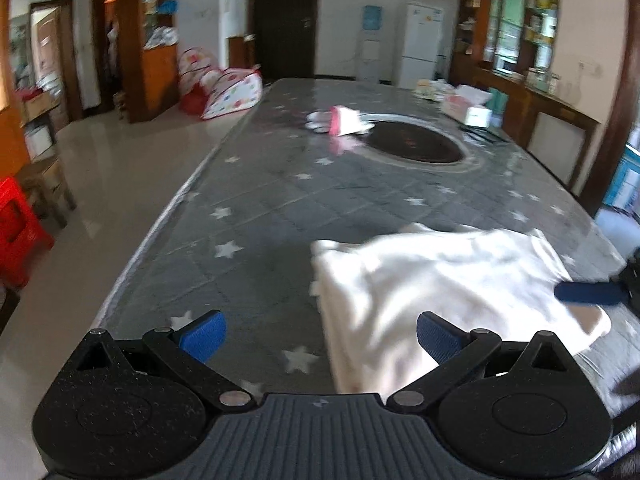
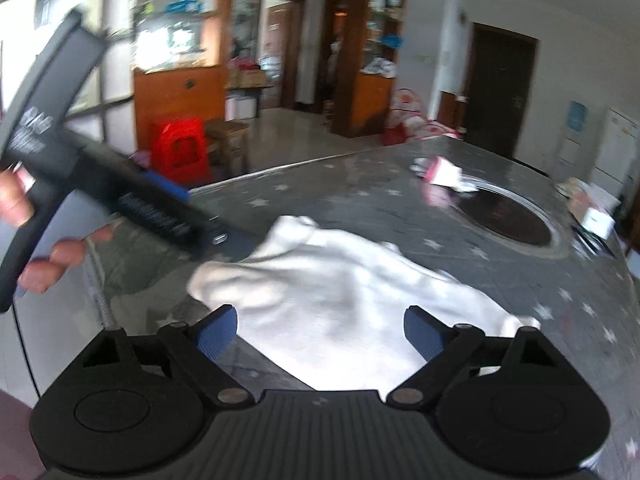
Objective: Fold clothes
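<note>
The white cloth (image 1: 440, 288) lies near the table's (image 1: 260, 208) near edge, bunched and doubled over, perhaps part-folded; blur hides its layers. Both the left gripper (image 1: 320, 338) and right gripper (image 2: 320, 330) have jaws apart, holding nothing.

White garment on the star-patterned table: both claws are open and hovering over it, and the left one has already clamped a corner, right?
Not quite. The left claw grips nothing: the left wrist view shows its blue pads spread wide above the white garment. The right claw is likewise open over it on the star-patterned table.
</note>
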Tool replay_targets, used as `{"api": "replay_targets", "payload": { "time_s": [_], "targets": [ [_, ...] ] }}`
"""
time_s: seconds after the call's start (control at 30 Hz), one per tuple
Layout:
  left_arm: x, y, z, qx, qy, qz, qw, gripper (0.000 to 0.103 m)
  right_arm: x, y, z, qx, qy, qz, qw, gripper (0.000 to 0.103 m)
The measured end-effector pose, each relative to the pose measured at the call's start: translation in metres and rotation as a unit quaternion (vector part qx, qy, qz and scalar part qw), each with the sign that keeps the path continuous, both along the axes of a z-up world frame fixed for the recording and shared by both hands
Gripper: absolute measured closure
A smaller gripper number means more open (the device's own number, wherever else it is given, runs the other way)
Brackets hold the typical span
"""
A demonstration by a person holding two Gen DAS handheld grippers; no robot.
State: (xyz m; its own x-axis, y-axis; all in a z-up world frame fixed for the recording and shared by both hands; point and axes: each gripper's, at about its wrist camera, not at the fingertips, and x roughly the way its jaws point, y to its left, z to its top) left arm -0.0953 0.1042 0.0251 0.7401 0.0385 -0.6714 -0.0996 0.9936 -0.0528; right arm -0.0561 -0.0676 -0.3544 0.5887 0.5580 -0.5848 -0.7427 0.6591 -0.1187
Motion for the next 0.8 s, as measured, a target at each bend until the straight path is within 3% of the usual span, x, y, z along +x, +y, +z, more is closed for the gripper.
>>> {"api": "replay_targets", "payload": {
  "time_s": [0.17,0.43,0.57,0.6,0.67,0.73,0.8],
  "targets": [
    [0.012,0.022,-0.005,-0.024,0.014,0.028,0.9992,0.001,-0.004,0.031,-0.005,-0.029,-0.005,0.061,0.998,0.022],
    [0.018,0.049,-0.011,-0.116,0.027,0.034,0.9923,0.0,-0.012,0.078,-0.022,-0.09,-0.042,0.128,0.987,0.039],
    [0.019,0.052,-0.011,-0.151,0.026,0.03,0.9878,0.0,-0.01,0.09,-0.031,-0.112,-0.048,0.126,0.984,0.056],
    [0.02,0.053,-0.012,-0.161,0.028,0.031,0.9861,0.0,-0.009,0.089,-0.03,-0.107,-0.044,0.125,0.985,0.058],
    [0.022,0.055,-0.015,-0.183,0.034,0.033,0.9821,0.0,-0.007,0.086,-0.028,-0.095,-0.036,0.122,0.987,0.076],
    [0.025,0.055,-0.018,-0.202,0.04,0.033,0.9779,0.0,-0.004,0.083,-0.025,-0.083,-0.027,0.118,0.989,0.086],
    [0.027,0.056,-0.021,-0.229,0.047,0.037,0.9716,0.0,-0.002,0.081,-0.022,-0.071,-0.019,0.115,0.991,0.09]
  ]
}}
